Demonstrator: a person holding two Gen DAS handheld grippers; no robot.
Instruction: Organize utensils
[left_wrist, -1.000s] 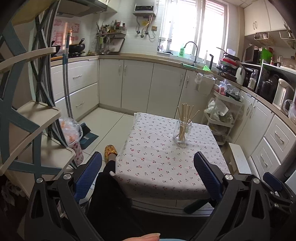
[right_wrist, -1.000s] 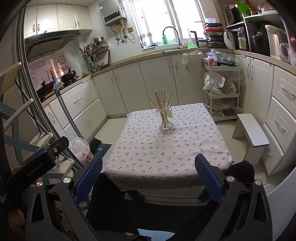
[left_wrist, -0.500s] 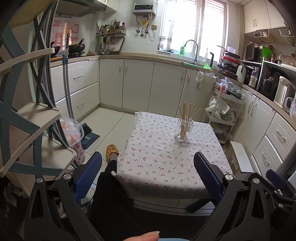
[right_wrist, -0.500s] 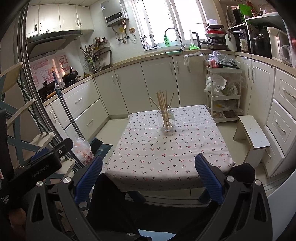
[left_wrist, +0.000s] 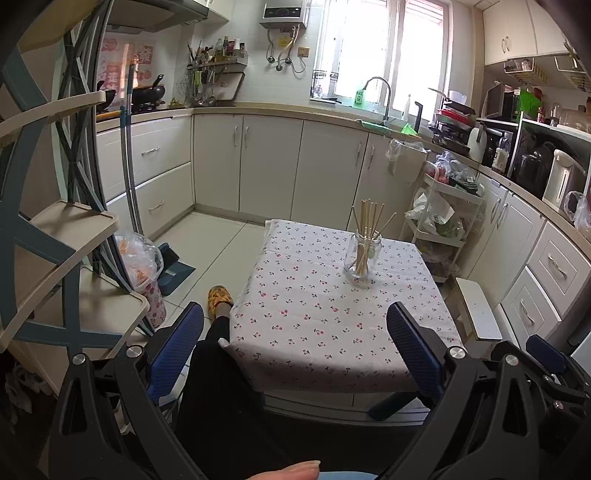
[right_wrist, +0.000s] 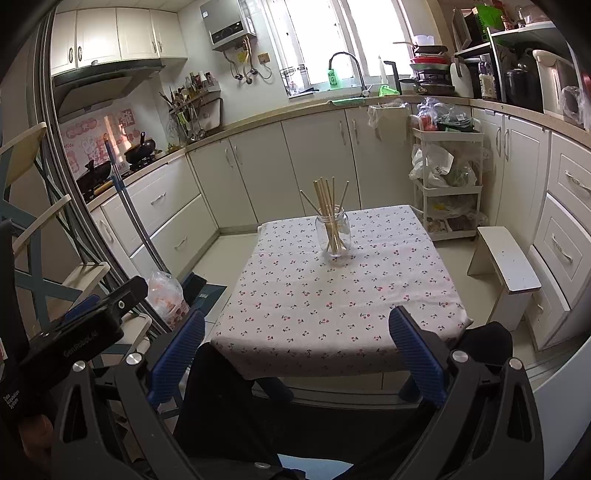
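**Both grippers wide apart and empty**

The left gripper (left_wrist: 295, 343) is held low at the near side, its blue-padded fingers (left_wrist: 175, 349) spread wide with nothing between them. The right gripper (right_wrist: 295, 349) sits level beside it, its fingers (right_wrist: 415, 356) likewise parted and gripping nothing.

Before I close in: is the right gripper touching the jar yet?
Apart. The right wrist view shows the right gripper, jaws wide open, short of the table, with bare tablecloth before the jar.
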